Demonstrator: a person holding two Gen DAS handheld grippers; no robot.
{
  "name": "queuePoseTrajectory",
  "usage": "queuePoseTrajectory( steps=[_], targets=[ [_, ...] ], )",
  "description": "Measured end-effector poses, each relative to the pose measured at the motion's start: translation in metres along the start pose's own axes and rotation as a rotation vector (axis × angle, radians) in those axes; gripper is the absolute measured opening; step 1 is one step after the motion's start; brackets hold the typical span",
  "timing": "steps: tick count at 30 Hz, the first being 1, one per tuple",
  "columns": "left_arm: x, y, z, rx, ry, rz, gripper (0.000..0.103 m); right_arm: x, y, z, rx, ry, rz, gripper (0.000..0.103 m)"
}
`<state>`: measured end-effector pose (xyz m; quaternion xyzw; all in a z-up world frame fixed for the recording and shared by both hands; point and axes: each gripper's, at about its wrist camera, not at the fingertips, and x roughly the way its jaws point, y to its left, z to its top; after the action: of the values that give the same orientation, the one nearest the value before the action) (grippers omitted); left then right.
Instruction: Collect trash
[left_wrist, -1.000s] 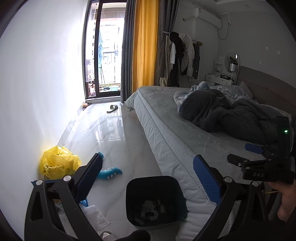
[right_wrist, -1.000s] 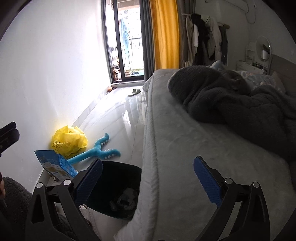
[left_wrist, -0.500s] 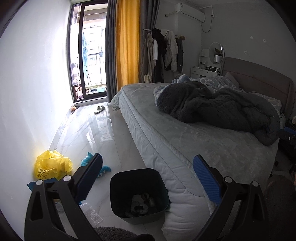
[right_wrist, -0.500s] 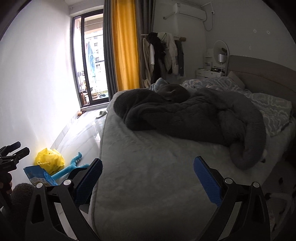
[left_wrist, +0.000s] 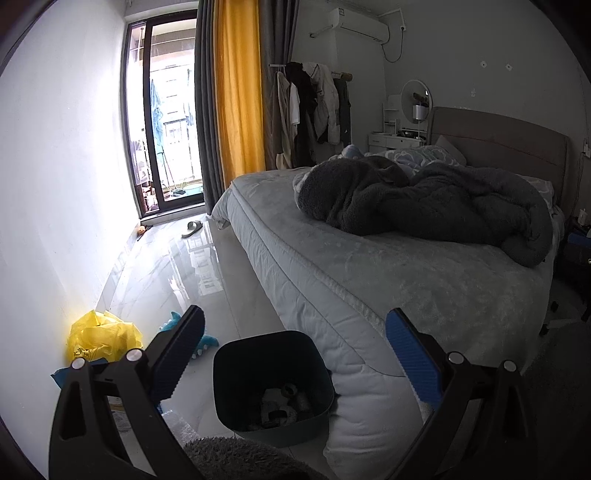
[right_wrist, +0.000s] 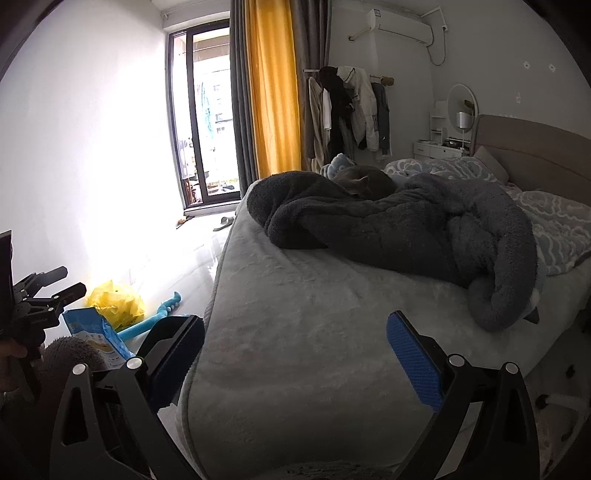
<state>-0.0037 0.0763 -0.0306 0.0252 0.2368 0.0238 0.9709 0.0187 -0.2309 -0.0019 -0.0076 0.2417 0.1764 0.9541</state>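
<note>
Tongs on both sides stand wide open and hold nothing: the left tongs (left_wrist: 293, 343) frame the dark trash bin (left_wrist: 273, 380), and the right tongs (right_wrist: 295, 347) point across the grey bed (right_wrist: 332, 314). Over the last second both views have swung away from the floor and up into the room. The left view, which sat low over the bin a second ago, now looks from further back, so the bin sits at the bed's near corner with crumpled scraps visible in its bottom. The right view has lifted from the floor beside the bed to the mattress top, where a dark fleece blanket (right_wrist: 406, 221) lies bunched toward the headboard. Trash left to collect lies on the floor along the white wall, off the bin's left side: a yellow plastic bag (left_wrist: 101, 338) against the wall, a blue snack packet (right_wrist: 98, 338) just in front of it, and clear plastic wrap low by the left tongs' finger, only partly seen. A teal toy (right_wrist: 159, 317) lies near the bag; whether it counts as trash cannot be told. Judging by this sweep, the person is scanning for the next piece, and the floor pile by the wall looks the likeliest target, nearest the left tongs.
</note>
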Motion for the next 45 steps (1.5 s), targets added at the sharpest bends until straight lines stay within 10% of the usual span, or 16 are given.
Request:
queuePoseTrajectory(
  steps=[45],
  targets=[
    [-0.0025,0.0056,-0.0015,-0.045,-0.004,0.005,0.1,0.0011,-0.0043,0.0014,0.011,-0.007,0.037,0.1]
  ],
)
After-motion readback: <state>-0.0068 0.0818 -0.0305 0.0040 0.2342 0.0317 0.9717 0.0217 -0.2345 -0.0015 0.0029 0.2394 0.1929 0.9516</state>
